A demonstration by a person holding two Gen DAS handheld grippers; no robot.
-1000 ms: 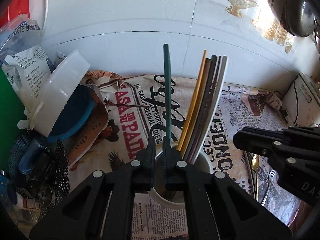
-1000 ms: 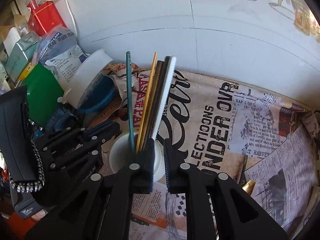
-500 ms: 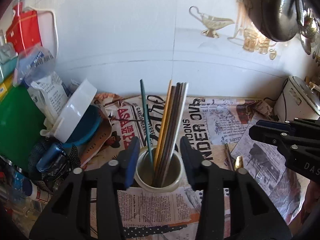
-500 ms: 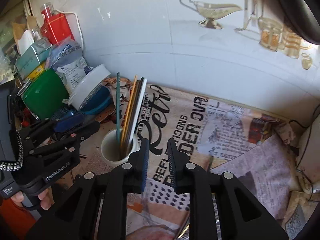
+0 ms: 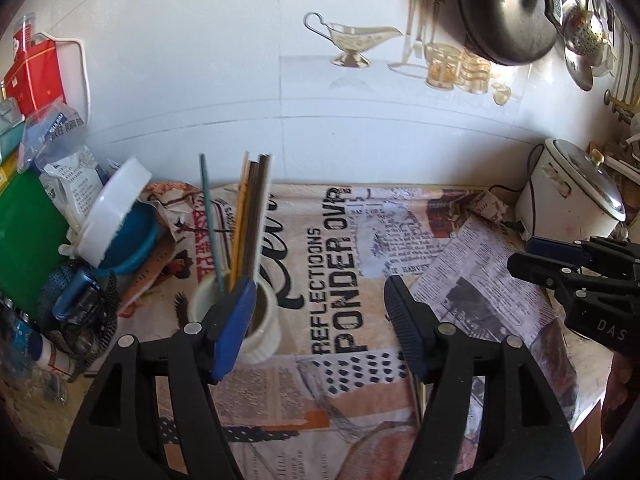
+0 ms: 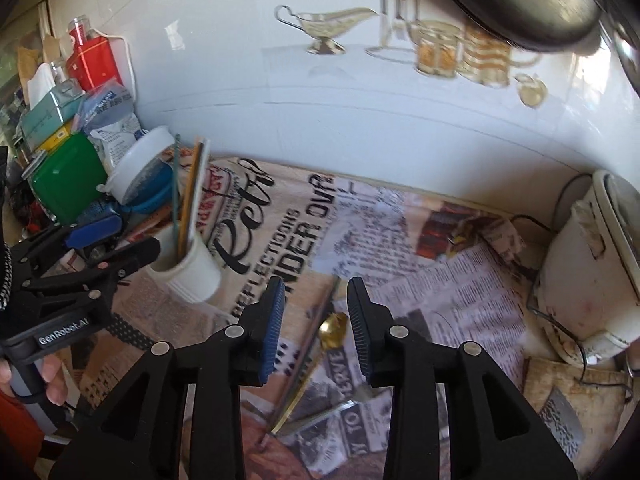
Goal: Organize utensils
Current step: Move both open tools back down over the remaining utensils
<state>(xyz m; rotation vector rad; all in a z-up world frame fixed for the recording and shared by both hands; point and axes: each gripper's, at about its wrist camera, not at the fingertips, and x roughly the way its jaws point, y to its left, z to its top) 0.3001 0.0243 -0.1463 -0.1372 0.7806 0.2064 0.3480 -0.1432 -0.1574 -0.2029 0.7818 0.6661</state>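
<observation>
Left wrist view
Left gripper: fingers wide apart and opening, nothing between them, touching nothing.
Cup: white, upright on the desk, partly behind the left finger.
Sticks: a green one and a bundle of gold, brown and dark ones stand in the cup, leaning slightly.
Right gripper: at the right edge; finger gap cannot be told here.

Right wrist view
Right gripper: fingers partly apart and opening, empty, above the desk.
Spoon: gold, lying on the desk, seen between the fingers, beside a thin dark stick.
Cup: left of the fingers, sticks inside.
Left gripper: just beside the cup.
</observation>
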